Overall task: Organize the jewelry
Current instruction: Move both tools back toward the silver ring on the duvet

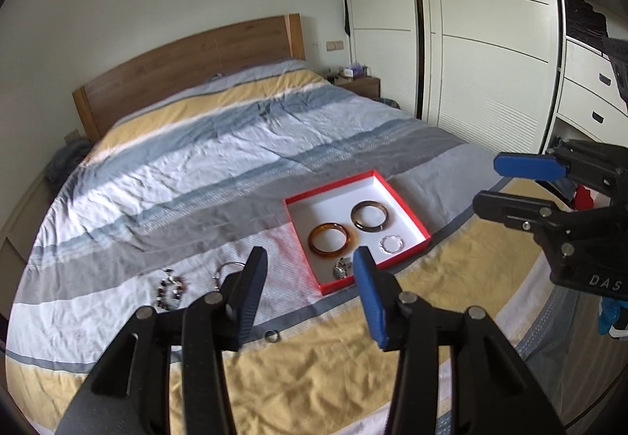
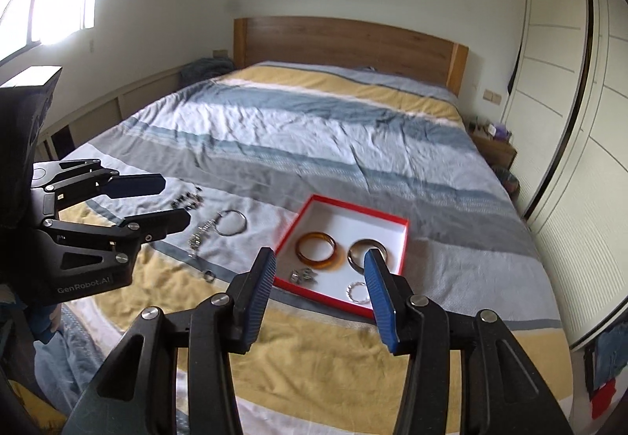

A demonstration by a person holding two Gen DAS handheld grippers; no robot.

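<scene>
Claws [image 1: 310,258] [image 2: 318,258] agape above bed [image 1: 219,144]

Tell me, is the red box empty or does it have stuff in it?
Not empty. The red box holds an amber bangle, a dark bangle, a small silver bracelet and a little metal piece.

- Left gripper [image 1: 310,266]: jaws spread wide, holding nothing, pointing forward and slightly down.
- Right gripper [image 2: 318,270]: jaws likewise apart, empty, level beside the left.

Red tray [image 2: 400,246] holds bangles [image 2: 316,246]; beads [image 2: 188,200], rings on bedspread
</scene>
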